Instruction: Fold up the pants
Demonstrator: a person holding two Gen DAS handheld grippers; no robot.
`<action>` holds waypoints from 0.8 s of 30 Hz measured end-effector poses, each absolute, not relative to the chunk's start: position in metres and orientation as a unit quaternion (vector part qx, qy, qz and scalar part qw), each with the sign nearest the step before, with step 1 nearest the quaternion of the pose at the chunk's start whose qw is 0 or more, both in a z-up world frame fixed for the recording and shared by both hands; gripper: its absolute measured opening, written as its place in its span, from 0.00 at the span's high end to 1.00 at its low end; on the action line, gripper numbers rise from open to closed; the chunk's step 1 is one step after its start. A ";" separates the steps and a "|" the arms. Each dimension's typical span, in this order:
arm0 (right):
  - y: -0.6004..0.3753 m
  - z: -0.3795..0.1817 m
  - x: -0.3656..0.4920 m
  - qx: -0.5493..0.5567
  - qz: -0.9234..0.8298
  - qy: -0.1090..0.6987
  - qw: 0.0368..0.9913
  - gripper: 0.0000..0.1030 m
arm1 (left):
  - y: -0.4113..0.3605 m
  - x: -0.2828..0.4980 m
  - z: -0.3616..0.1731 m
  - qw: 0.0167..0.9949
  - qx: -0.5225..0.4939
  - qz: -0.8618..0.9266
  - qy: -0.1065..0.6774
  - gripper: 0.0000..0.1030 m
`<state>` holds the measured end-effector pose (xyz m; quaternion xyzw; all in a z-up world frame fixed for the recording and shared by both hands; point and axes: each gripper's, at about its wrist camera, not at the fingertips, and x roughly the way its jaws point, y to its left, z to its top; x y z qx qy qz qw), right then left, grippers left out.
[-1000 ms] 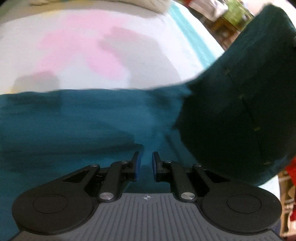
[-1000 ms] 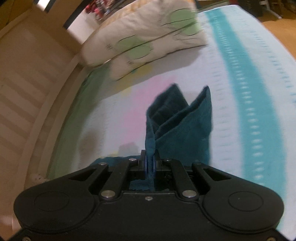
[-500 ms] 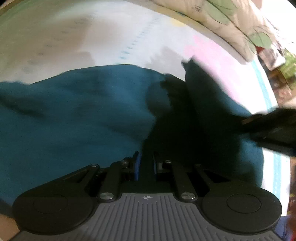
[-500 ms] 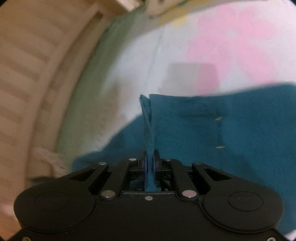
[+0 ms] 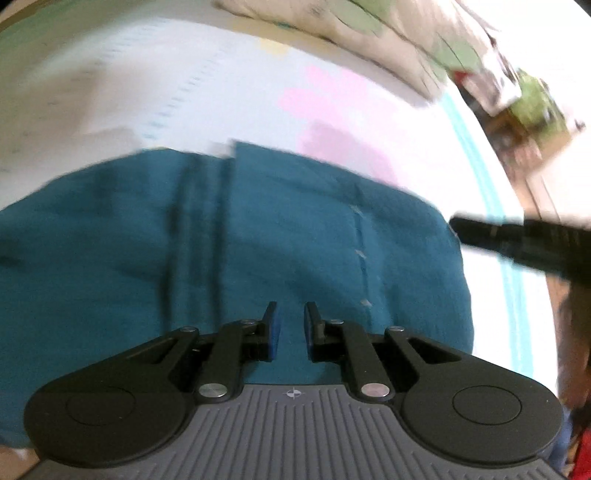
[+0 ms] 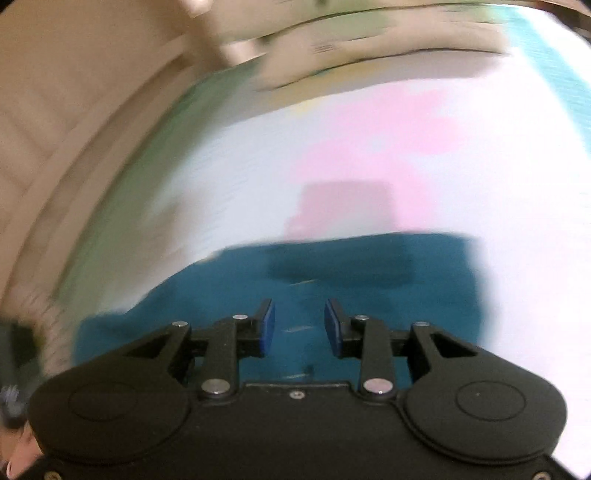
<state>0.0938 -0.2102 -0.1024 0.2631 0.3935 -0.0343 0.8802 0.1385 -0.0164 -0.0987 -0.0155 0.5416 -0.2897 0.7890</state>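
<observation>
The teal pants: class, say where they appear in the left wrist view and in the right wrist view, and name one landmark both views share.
Left wrist view: the teal pants fill the middle and left, spread flat on the bedsheet, reaching under the left gripper.
Right wrist view: the pants lie low in the centre, just beyond the right gripper, whose jaws are opening with nothing between them.
Shared landmark: the pink patch on the sheet, just beyond the pants.

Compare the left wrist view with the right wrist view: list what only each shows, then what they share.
Left wrist only: the right hand-held gripper reaching in beside the teal pants, and cluttered shelves. Right wrist only: a beige slatted headboard, with that gripper's jaws opening and nothing pinched between them. Both: the pants lying on the white, pink-patterned sheet and the pillows.
</observation>
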 end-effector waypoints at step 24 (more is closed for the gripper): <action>-0.283 -0.166 0.169 0.262 -0.102 0.435 0.855 0.84 | -0.028 0.113 -0.142 0.754 0.023 -0.316 0.575 0.87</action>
